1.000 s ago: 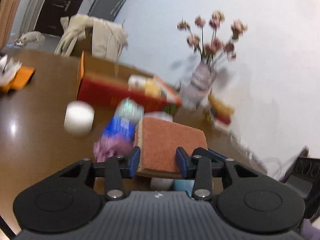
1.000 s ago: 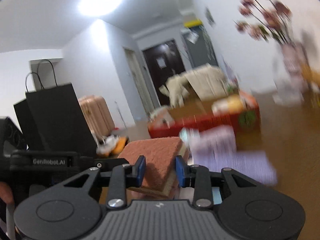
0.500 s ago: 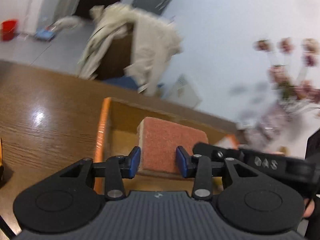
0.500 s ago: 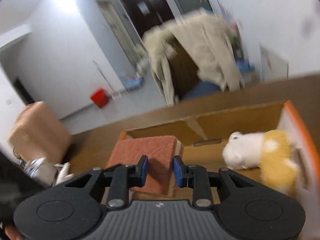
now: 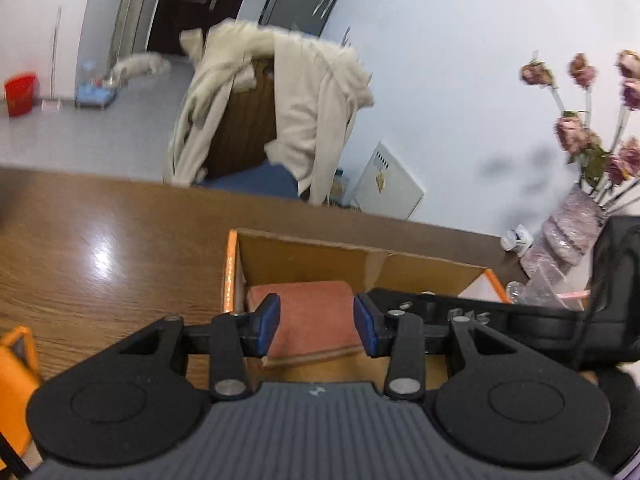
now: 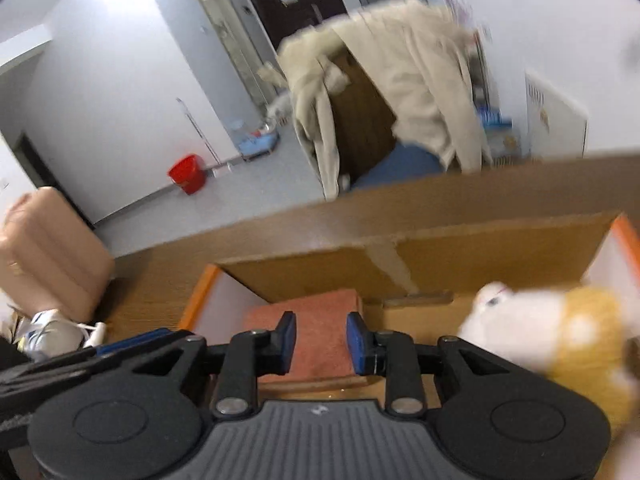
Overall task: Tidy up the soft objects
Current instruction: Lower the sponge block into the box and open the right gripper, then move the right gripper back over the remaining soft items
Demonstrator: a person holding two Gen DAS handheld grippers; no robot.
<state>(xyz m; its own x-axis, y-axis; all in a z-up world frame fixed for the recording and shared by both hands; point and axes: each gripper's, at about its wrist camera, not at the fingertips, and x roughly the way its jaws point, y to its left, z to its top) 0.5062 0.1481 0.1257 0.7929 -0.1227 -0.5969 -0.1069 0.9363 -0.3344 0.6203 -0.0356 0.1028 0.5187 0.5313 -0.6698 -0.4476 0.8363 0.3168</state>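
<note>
The sponge (image 5: 310,316) sits between both pairs of my blue pads, low inside the cardboard box (image 5: 360,258), toward the box's left end by its orange edge. My left gripper (image 5: 316,320) is narrowed onto the sponge's two sides, and my right gripper (image 6: 321,340) pinches the same sponge from beside it, so both hold one piece.

My guess is that letting go unevenly is the risk here: if one side frees first, the other could drag the sponge up the box wall or tip it onto its edge. The two grippers also crowd each other in this end of the box, and a careless pull-out could knock them together.

Toward the box's right end lies a white and yellow plush toy (image 6: 532,332), just beside my right gripper. The box stands on the desk (image 5: 100,256), with a vase of dried flowers (image 5: 568,240) near the desk's far right edge.
</note>
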